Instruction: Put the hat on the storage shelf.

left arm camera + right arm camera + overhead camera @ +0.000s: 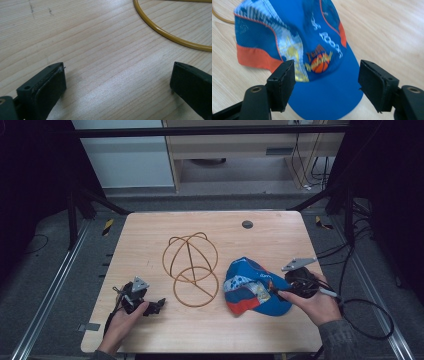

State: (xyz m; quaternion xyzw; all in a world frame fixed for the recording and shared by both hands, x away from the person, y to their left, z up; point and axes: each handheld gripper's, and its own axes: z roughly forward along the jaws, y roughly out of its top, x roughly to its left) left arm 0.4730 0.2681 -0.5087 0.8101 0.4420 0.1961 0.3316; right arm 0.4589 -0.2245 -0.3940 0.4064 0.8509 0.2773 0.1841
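A blue cap with orange trim and a basketball emblem lies on the wooden table, right of centre. In the right gripper view the cap lies beneath and beyond my right gripper, whose jaws stand apart over the brim without pressing it. From above, my right gripper hovers at the cap's right edge. A golden wire stand of rings and arcs sits mid-table. My left gripper rests open on the table near the front left, nothing between its jaws; part of a yellow ring lies ahead.
A small dark round disc is set into the table near its far edge. Cables trail off the right side. Metal frame rails run along both sides of the table.
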